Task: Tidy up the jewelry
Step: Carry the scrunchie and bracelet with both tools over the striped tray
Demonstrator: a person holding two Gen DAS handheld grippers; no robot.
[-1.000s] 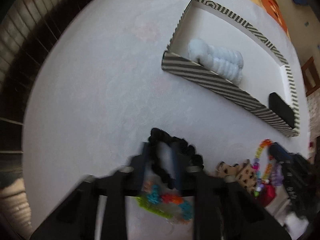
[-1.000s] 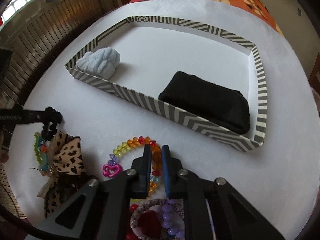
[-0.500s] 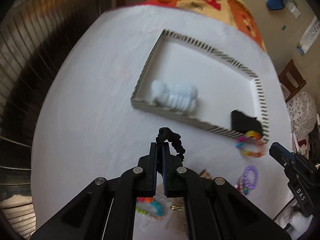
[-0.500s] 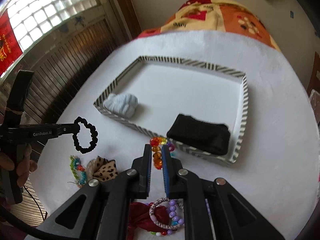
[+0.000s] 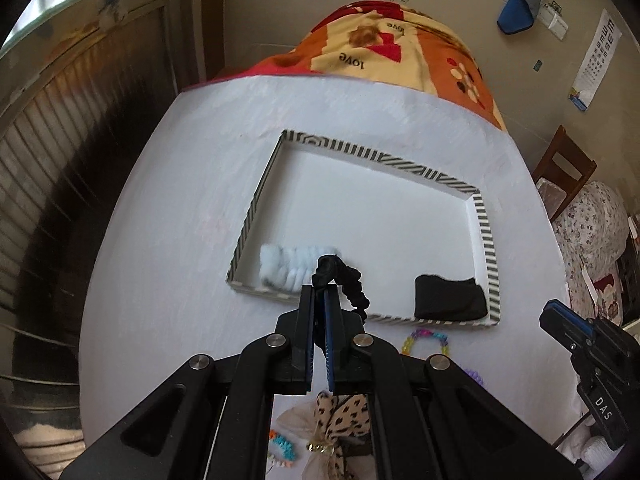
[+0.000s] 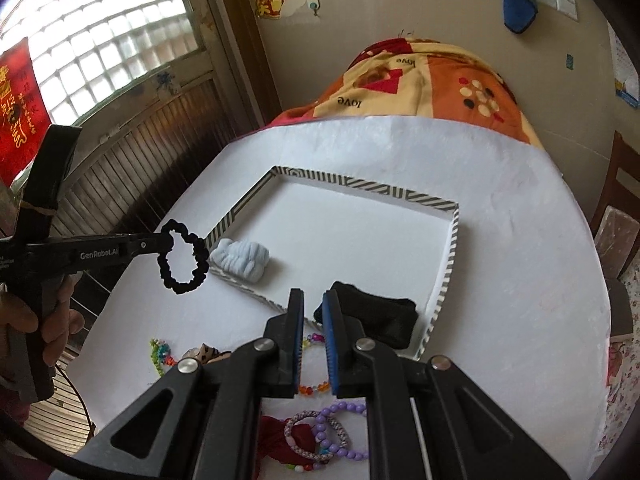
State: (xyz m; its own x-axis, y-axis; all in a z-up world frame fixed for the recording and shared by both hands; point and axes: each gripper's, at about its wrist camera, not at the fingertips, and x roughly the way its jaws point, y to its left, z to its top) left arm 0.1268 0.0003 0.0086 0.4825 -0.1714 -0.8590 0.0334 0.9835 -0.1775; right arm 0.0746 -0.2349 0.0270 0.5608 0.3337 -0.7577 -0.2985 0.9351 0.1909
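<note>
Over on the left, the left gripper has come up off the table with the black scrunchie pinched at its fingertips – jaws clamped right down on the fabric, the loop hanging free in the air where a second ago it lay on the white table. It now hangs just short of the near-left corner of the striped tray, beyond the tips, where the pale blue scrunchie lies inside. Beneath the fingers, the leopard-print bow and a bright bead bracelet are left on the table.

To the right, the right gripper has lifted too. Its fingers stand nearly closed with a narrow gap, and nothing is between them; the rainbow bead bracelet it was down over stays on the table below – so that pick looks to have come up empty. Just past its tips the black folded piece rests in the tray's near-right corner. Under the fingers sit the purple bead bracelets.

So one piece seems ready to go into the tray; the beads likely need another try.
</note>
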